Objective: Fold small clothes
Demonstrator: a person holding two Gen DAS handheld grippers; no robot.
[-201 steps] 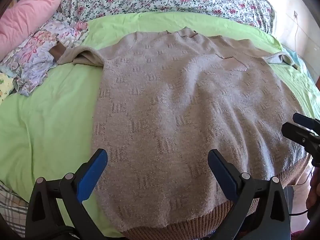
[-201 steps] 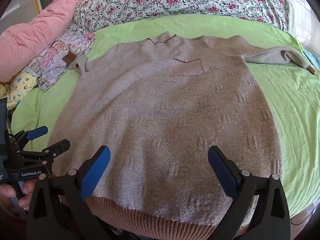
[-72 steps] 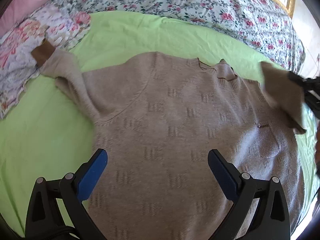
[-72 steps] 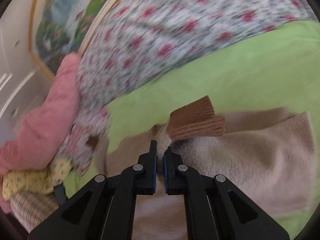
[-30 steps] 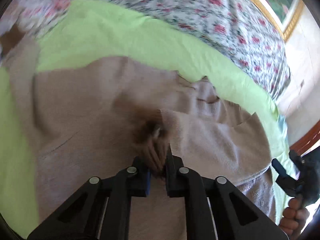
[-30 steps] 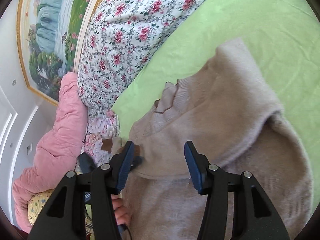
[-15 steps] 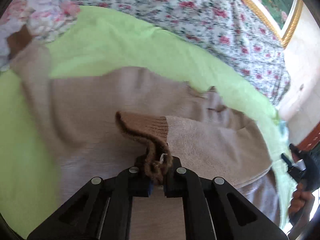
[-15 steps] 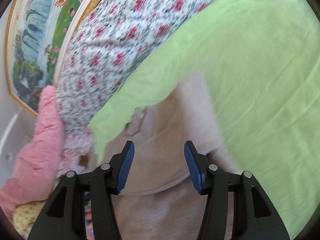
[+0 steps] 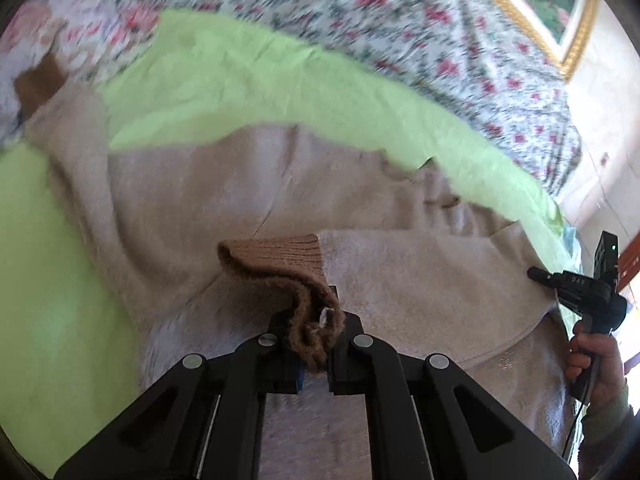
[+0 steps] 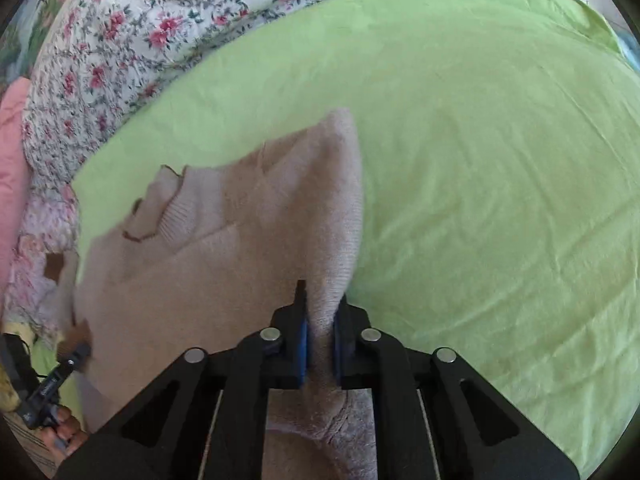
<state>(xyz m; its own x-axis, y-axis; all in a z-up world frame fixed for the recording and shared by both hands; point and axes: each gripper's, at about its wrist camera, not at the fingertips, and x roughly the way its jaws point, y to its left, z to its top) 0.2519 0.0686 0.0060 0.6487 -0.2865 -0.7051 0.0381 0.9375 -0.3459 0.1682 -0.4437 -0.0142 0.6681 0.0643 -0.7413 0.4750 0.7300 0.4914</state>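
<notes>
**Both sleeves in hand, right one folded across**

Clamped on knit, both sets of jaws are holding cloth: your left gripper (image 9: 314, 346) is pinching the darker brown ribbed cuff (image 9: 280, 258) of the sleeve lying across the chest, and your right gripper (image 10: 320, 344) is biting the folded edge of the beige sweater (image 10: 224, 264) at its shoulder side.

The sweater is lying face up on the green sheet (image 10: 480, 160), collar (image 10: 168, 208) toward the floral quilt (image 10: 140, 20), with its other sleeve still stretched out toward the far cuff (image 9: 38, 80).

You are working the sleeve-folding step, by my reading. Next you are likely needing to lay this cuff flat on the body, let go, and square the shoulder fold before taking the outstretched sleeve.

Compared with half a second ago, your right gripper's fingers, then apart over the shoulder, are now closed on the cloth, while the left one is keeping its hold on the cuff.
</notes>
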